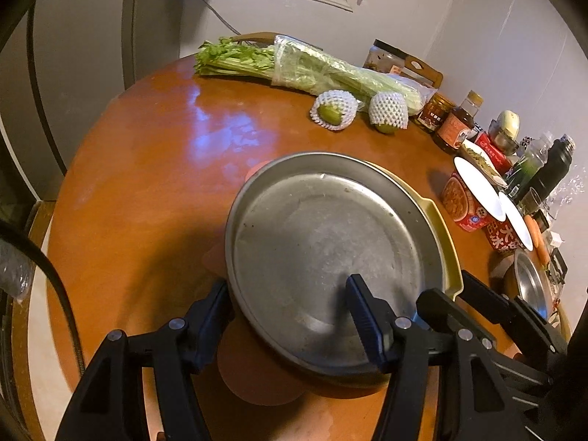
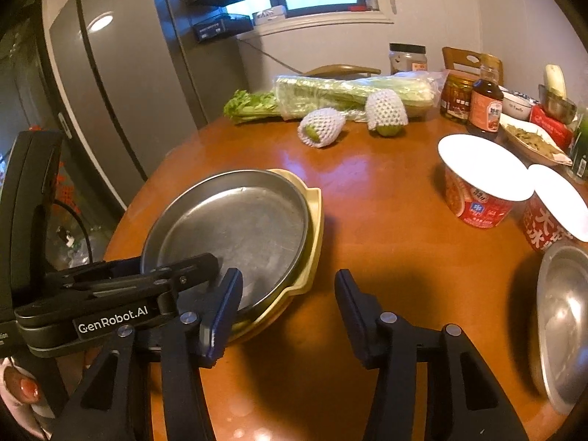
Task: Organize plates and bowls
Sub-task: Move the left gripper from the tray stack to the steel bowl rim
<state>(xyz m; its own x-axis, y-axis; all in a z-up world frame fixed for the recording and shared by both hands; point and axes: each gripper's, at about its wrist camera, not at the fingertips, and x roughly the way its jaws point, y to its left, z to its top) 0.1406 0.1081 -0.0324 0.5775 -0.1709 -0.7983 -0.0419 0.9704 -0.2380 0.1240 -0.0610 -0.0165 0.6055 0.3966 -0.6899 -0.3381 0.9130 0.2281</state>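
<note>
Left claw (image 1: 290, 316) is straddling the steel pan (image 1: 323, 250) rim w/ jaws spread, not pinching, pan sitting on yellow tray (image 1: 446, 242) just ahead; thin, stiff, slick metal, so grip near rim; right claw (image 2: 288, 312) is hanging spread, empty

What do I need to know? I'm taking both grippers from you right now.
Left gripper: open, astride the near rim of the metal plate, with one finger inside it and one outside.
Right gripper: open and holding nothing. One finger is at the stack's edge, the other over the table.
Things: the metal plate sits in the yellow dish, with a pink piece under both. A second metal dish stands apart, on the right in the right wrist view.
Done: three pieces are stacked.
Left: probably bring the second metal dish to the stack.
</note>
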